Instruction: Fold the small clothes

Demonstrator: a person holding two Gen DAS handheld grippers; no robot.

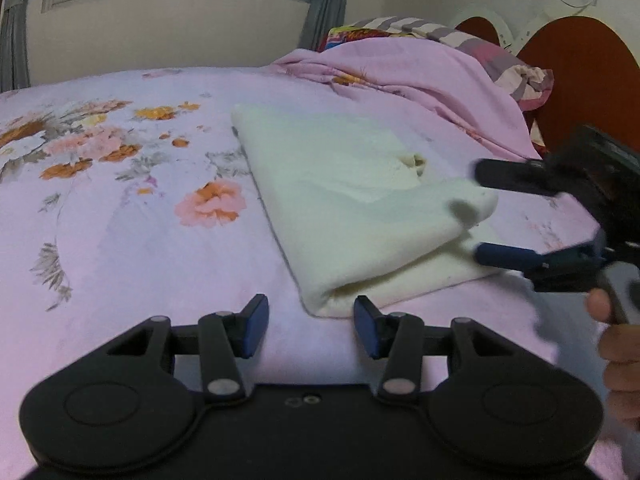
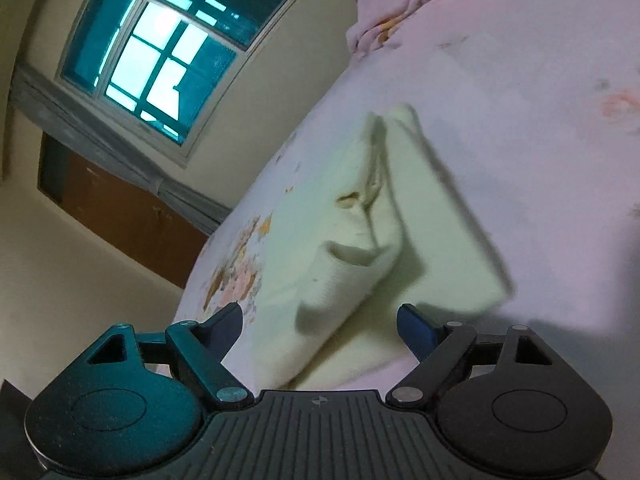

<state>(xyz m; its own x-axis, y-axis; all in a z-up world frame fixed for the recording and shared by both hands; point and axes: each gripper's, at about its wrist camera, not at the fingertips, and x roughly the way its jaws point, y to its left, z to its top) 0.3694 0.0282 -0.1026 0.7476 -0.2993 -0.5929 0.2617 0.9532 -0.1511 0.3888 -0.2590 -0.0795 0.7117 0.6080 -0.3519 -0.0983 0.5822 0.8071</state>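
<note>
Cream folded cloth [image 1: 352, 208], between open right hand-held gripper [image 1: 478, 216]

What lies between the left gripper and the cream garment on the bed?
Only bare floral bedsheet separates the left gripper from the cream garment, in the left wrist view.

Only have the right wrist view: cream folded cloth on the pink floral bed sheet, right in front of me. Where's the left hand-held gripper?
Observer: The left hand-held gripper is at the near corner of the cream folded cloth, jaws open, nothing between them.
Operator: How does my right one look from outside?
Observer: The right hand-held gripper is open at the cloth's right side. The folded-over flap appears to lie between its fingers, not pinched.
Operator: Anything beyond the cloth?
Observer: A reddish-brown headboard stands behind the heaped pink blanket.
</note>
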